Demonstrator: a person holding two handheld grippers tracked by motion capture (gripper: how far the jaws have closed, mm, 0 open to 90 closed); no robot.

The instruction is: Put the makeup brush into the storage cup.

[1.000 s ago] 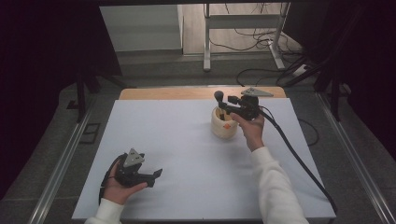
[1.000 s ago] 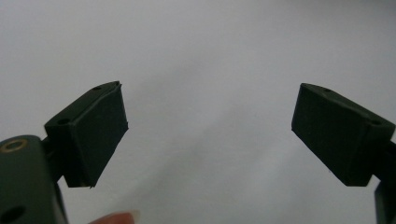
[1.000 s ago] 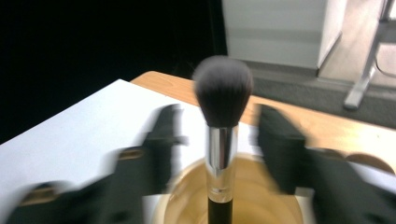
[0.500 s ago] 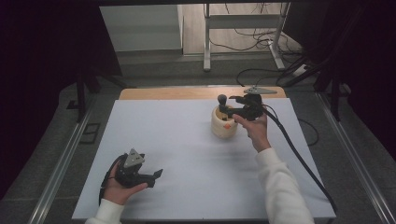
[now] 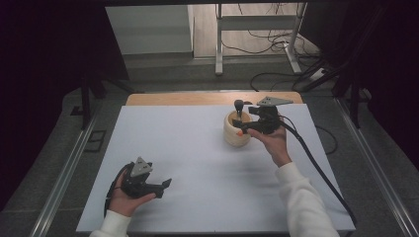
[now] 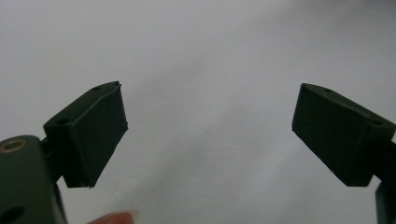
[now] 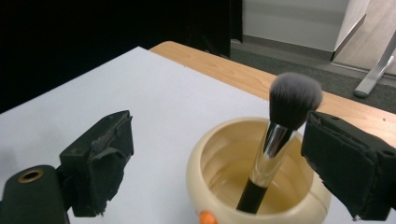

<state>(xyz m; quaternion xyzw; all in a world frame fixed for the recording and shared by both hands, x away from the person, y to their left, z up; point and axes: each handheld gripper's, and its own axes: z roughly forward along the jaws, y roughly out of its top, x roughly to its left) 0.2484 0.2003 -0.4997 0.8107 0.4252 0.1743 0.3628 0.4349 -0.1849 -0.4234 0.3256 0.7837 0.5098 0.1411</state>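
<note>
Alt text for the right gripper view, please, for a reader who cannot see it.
A makeup brush stands bristles-up, leaning in a cream bowl on a white table. The right claw is open, one black jaw on each side of the bowl, neither touching the brush.
</note>
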